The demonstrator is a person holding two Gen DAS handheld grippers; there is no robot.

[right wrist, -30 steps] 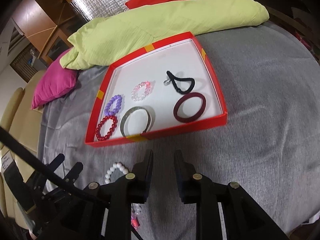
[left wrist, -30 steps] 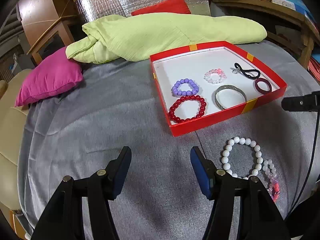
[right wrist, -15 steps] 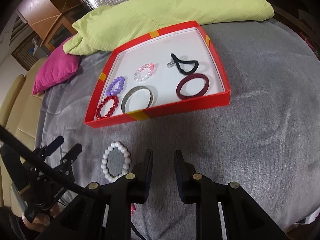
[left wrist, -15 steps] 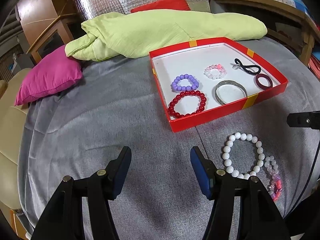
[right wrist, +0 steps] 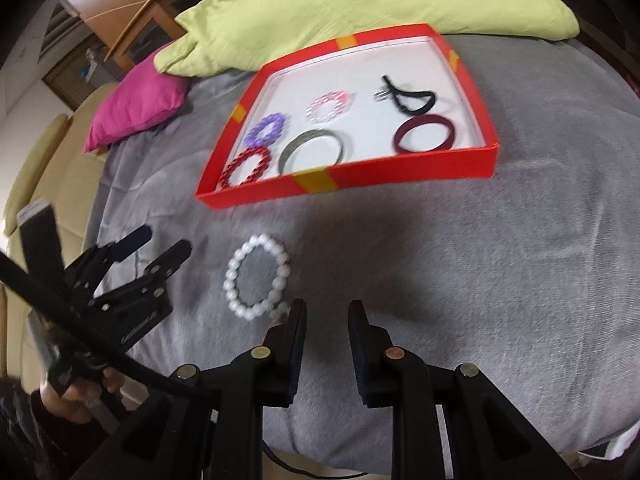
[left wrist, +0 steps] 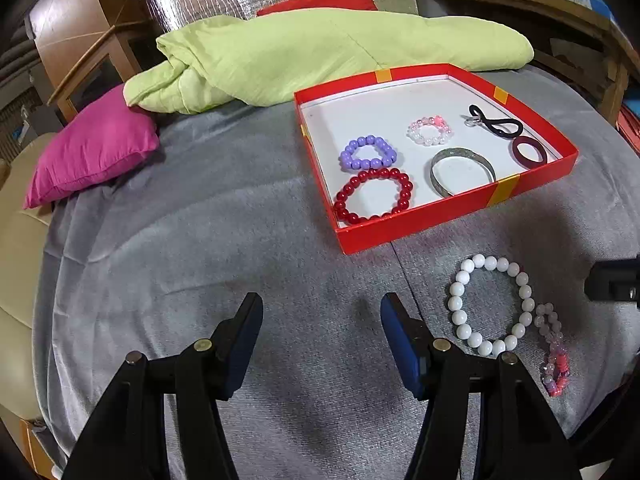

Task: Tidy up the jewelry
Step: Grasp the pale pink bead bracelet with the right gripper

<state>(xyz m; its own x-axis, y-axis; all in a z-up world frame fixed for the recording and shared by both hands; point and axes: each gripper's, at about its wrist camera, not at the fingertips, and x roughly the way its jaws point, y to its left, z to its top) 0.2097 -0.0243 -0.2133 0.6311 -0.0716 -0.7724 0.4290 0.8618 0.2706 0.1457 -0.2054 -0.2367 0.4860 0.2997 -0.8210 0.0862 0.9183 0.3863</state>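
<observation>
Left claw spread wide, holding nothing, hovering over grey blanket. Right claw narrowed to a slim gap, nothing between the pads, also empty.

White bead bracelet flat on the blanket, just right of the left claw's right finger; from the right wrist view, ahead and left of the right claw. Small pink bead bracelet touching its far-right edge, long axis running toward the camera; mostly hidden behind the right claw's left finger in the right view, which is motion-blurred, so contact there hard to judge.

Red tray beyond both, holding red, purple, pink bead bracelets, metal bangle, maroon ring, black hair tie.

Judgement: both loose bracelets not yet in tray; either claw near, right claw closer to the pink one.
</observation>
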